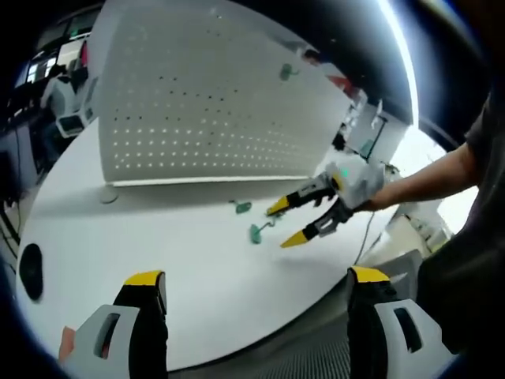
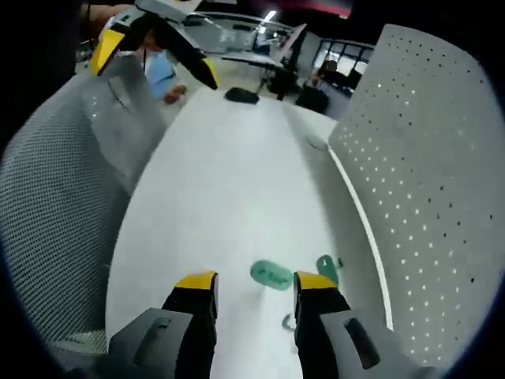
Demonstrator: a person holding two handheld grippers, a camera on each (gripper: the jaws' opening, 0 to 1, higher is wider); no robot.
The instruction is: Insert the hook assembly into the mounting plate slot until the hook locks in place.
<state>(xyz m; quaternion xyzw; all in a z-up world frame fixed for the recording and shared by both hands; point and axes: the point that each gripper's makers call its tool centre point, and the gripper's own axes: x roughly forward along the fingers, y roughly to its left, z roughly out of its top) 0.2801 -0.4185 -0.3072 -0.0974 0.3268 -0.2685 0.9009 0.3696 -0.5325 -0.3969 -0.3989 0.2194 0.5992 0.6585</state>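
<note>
White worktop (image 1: 197, 260), rounded edge. Grey mesh chair back (image 2: 55, 205) beside it. Black round object (image 1: 31, 271) near the worktop's far end. Ceiling strip light (image 1: 398, 47) overhead. Dim office beyond held desks (image 2: 245, 55) and equipment (image 1: 67, 99).

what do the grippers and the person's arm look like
Both grippers, left gripper and right gripper, have black jaws with yellow tips on pale grey bodies. A white glove covers the hand on the right one, and the person wears a dark short sleeve.

Green hooks (image 2: 271, 275), white perforated pegboard (image 1: 205, 103), yellow-tipped black claws (image 2: 256, 281).
</note>
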